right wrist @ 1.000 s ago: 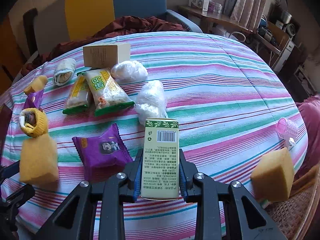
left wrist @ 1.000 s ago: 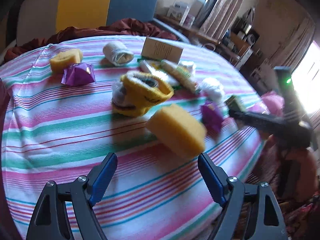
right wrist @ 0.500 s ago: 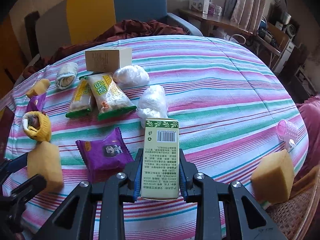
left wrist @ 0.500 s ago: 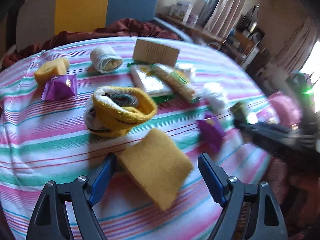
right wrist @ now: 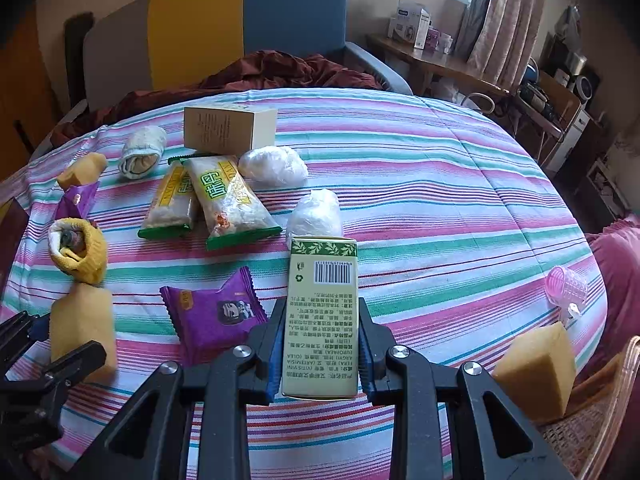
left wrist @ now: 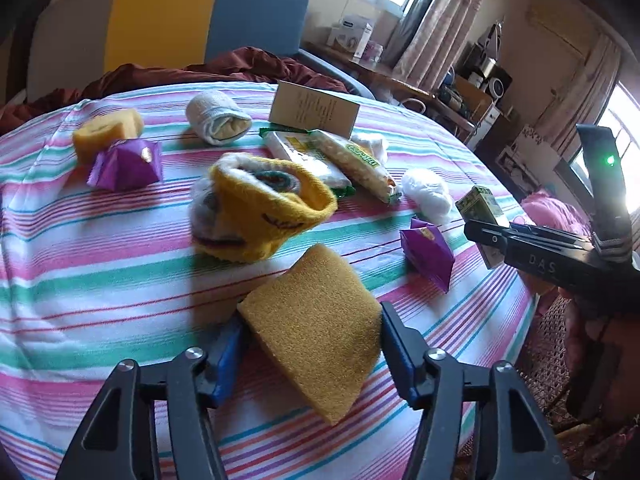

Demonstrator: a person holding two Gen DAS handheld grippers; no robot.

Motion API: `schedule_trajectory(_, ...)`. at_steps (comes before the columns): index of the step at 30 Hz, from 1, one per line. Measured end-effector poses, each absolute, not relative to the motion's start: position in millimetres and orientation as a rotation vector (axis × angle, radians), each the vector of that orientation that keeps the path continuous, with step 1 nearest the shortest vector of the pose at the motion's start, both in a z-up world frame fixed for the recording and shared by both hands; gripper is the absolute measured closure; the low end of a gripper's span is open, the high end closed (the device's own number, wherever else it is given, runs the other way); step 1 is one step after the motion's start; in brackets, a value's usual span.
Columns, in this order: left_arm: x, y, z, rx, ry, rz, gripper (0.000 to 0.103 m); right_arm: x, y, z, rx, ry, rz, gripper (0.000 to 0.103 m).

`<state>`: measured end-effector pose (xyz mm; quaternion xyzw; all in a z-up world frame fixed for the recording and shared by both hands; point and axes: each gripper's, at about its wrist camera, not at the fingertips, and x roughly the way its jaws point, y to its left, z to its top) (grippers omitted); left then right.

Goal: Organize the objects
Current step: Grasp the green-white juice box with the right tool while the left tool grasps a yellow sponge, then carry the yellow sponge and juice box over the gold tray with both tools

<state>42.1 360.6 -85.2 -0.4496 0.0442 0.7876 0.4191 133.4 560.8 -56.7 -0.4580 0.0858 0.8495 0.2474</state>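
My left gripper (left wrist: 310, 346) is closed around a yellow sponge (left wrist: 316, 336) on the striped tablecloth (left wrist: 100, 280); its blue pads touch both sides. The sponge also shows in the right wrist view (right wrist: 82, 326), at far left between the left gripper's fingers. My right gripper (right wrist: 320, 344) is shut on a green carton (right wrist: 322, 312) with a barcode, held above the table's front edge. The carton (left wrist: 480, 216) and the right gripper (left wrist: 486, 240) also show in the left wrist view.
On the table lie a yellow sock bundle (left wrist: 260, 208), purple packets (right wrist: 216, 312) (left wrist: 126, 164), two snack packs (right wrist: 224, 200), white wrapped balls (right wrist: 316, 216), a tan box (right wrist: 230, 128), a rolled towel (left wrist: 218, 120), other sponges (right wrist: 536, 372) (left wrist: 106, 132) and a pink cup (right wrist: 566, 290).
My left gripper moved forward to the sponge and closed on it. My right gripper kept the carton and hardly moved.
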Motion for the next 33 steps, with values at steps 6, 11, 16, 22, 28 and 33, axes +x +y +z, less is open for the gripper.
schedule_trajectory(6,46,345,-84,-1.126,0.093,1.969,0.045,132,557,-54,-1.231,0.193,2.328,0.072)
schedule_trajectory(11,50,324,-80,-1.134,0.055,1.943,0.046,131,555,-53,-1.223,0.170,2.337,0.072)
schedule_trajectory(16,59,302,-66,-1.077,0.066,1.947,0.046,131,553,-53,-1.216,0.147,2.337,0.072)
schedule_trajectory(22,56,265,-40,-0.983,0.064,2.015,0.046,132,551,-51,-1.194,0.125,2.337,0.072)
schedule_trajectory(28,40,220,-18,-0.926,0.023,2.119,0.046,133,550,-51,-1.188,0.099,2.323,0.072)
schedule_trajectory(33,21,175,-12,-0.925,-0.034,2.204,0.046,135,547,-47,-1.162,0.092,2.330,0.072)
